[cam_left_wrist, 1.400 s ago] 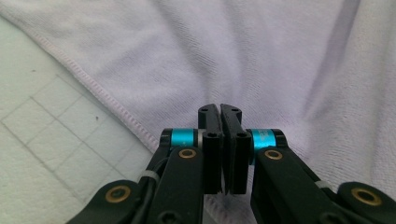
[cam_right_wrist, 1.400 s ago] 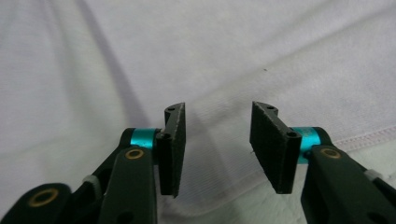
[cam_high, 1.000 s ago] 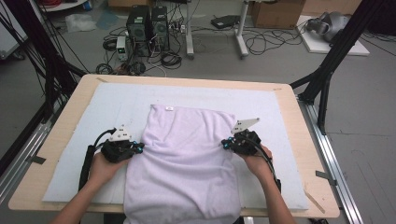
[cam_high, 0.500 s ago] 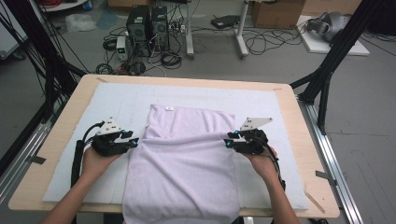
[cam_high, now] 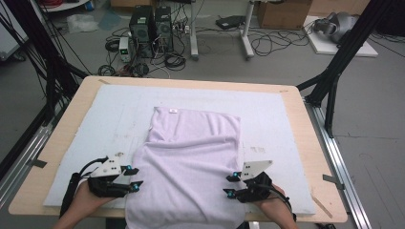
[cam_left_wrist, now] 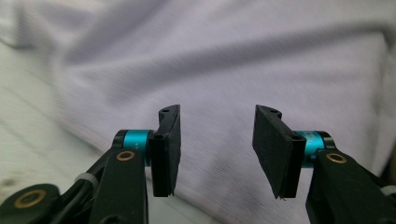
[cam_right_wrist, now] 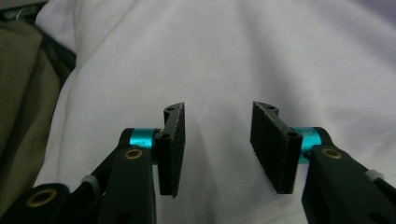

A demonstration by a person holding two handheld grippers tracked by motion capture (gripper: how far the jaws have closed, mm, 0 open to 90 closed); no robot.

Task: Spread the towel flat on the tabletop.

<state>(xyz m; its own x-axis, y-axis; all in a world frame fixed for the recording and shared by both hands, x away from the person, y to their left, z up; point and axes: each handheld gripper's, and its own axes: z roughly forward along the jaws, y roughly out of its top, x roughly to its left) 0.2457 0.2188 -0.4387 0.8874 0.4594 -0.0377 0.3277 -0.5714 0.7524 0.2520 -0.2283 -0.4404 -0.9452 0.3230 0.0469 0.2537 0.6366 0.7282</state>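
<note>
Both grippers have slid toward the desk's near edge, fingers just opened and empty: left gripper (cam_high: pixel 135 178), right gripper (cam_high: pixel 228 184) flanking the lavender T-shirt (cam_high: pixel 188 162), folded mid-desk, hem overhanging

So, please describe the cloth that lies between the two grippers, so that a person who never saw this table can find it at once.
On the wooden table lies a pale foam mat, and in its middle rests the lilac garment, its near end hanging over the table's front edge. A tiny white label sits at its far edge. It is the only soft, wrinkled thing there; the left gripper and right gripper flank it.
</note>
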